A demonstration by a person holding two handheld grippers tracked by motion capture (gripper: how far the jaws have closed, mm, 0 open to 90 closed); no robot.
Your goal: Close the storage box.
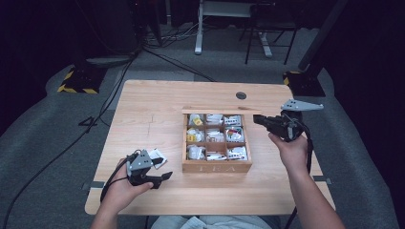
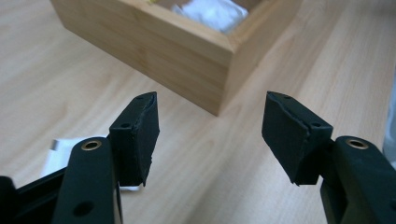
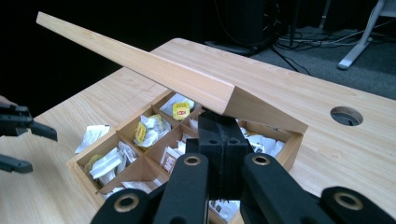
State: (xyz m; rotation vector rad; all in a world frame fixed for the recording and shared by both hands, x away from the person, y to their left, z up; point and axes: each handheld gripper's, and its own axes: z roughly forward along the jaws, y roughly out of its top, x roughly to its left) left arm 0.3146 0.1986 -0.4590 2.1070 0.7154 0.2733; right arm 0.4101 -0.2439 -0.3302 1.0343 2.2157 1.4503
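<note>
With my right gripper (image 3: 219,154) pinching up the lid (image 3: 140,65) of the nine-compartment wooden tea box (image 1: 217,166), my left gripper (image 1: 155,172) stood wide and empty beside one white tea packet (image 1: 157,156) already out left of the box, many packets remaining inside.

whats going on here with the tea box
A person works at a wooden table with a hand-held gripper in each hand. The right hand-held gripper is shut, propping up the raised lid of a wooden tea box whose compartments hold tea bags. The left hand-held gripper is open with nothing between its pads, near the box's front left corner. One white tea bag lies on the table beside it, outside the box.
</note>
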